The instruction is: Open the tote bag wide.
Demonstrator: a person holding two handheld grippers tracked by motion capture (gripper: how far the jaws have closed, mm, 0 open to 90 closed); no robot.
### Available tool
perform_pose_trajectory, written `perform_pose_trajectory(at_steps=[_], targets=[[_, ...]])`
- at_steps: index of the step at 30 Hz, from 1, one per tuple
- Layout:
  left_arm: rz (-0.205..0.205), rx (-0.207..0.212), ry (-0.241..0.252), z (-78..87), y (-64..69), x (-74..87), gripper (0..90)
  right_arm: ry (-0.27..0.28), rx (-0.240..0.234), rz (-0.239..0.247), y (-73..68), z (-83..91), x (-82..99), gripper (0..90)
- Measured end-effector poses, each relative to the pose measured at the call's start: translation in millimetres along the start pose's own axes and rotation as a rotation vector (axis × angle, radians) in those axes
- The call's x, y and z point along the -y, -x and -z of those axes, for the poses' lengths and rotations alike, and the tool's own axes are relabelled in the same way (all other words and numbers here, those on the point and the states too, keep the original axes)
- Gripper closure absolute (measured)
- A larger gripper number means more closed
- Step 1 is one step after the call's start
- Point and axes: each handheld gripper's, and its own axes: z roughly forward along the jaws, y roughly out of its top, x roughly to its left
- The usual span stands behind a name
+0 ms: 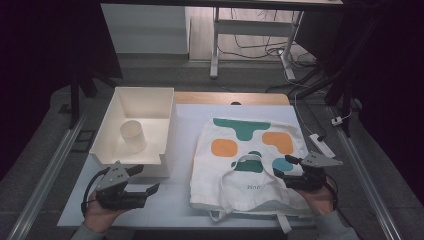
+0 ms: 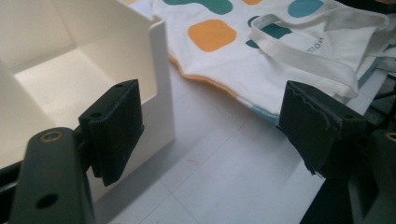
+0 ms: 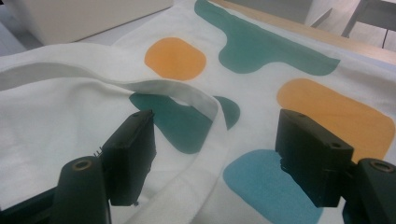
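My right claw [image 1: 286, 172] sits at the lower right of the high view, jaws apart over the bag [image 1: 250, 160], its strap [image 3: 187, 95] lying between them unpinched. The bag lies flat on the table [image 1: 180, 195], centre right. My left claw [image 1: 145, 182], lower left, gapes empty just beside the bin [image 1: 132, 127].
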Motion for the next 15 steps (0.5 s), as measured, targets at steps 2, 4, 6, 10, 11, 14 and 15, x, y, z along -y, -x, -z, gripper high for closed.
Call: perform_pose_trajectory(at_steps=[2, 4, 6, 10, 11, 14, 15], targets=[[-0.017, 0.009, -0.003, -2.2, 4.8, -2.6, 22.4, 0.001, 0.0, 0.001, -0.1, -0.1, -0.2, 28.7], [-0.033, 0.023, -0.006, -5.1, 10.0, -5.0, 22.5, 0.001, 0.0, 0.0, -0.3, -0.2, -0.3, 28.7], [-0.05, 0.037, -0.012, -8.7, 15.1, -7.6, 22.6, 0.001, -0.002, -0.002, -0.3, -0.3, -0.3, 28.8], [-0.081, 0.057, -0.028, -14.7, 23.1, -13.5, 23.1, 0.001, -0.006, -0.002, -0.8, -1.0, -0.4, 28.8], [-0.082, 0.065, -0.029, -15.9, 24.6, -14.9, 23.2, -0.001, -0.007, -0.003, -1.1, -1.1, -0.5, 28.8], [-0.098, 0.084, -0.041, -21.3, 29.0, -17.1, 23.8, 0.0, -0.013, -0.005, -1.1, -2.0, -0.1, 28.9], [-0.103, 0.091, -0.047, -23.7, 30.4, -17.6, 23.8, 0.0, -0.015, -0.006, -1.2, -2.3, 0.0, 28.9]])
